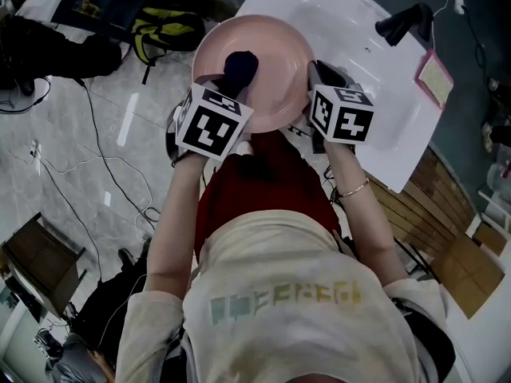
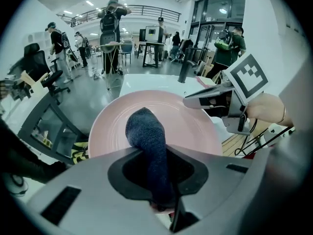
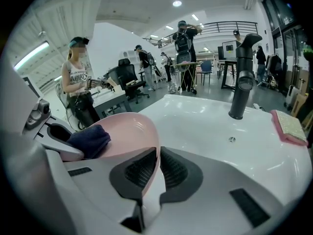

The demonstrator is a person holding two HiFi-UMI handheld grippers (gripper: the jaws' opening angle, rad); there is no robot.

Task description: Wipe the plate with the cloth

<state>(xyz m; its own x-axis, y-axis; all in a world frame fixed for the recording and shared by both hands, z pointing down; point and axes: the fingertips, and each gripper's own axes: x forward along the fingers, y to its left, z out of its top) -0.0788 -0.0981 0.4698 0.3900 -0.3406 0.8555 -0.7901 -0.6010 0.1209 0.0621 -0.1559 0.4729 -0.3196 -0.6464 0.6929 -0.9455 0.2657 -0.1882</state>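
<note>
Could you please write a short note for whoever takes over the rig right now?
Left gripper: shut on the dark blue cloth, its end pressed on the pink plate's face.
Right gripper: shut on the plate's rim, holding it up near the white sink.
Done: both things grasped, cloth on plate.
Left: wipe the whole face; how much is wiped already doesn't show.

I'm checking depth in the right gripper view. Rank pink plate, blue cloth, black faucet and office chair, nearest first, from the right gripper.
1. Pink plate: rim between the jaws of the right gripper.
2. Blue cloth: left, against the plate.
3. Black faucet: right, across the sink.
4. Office chair: far background, left.
</note>
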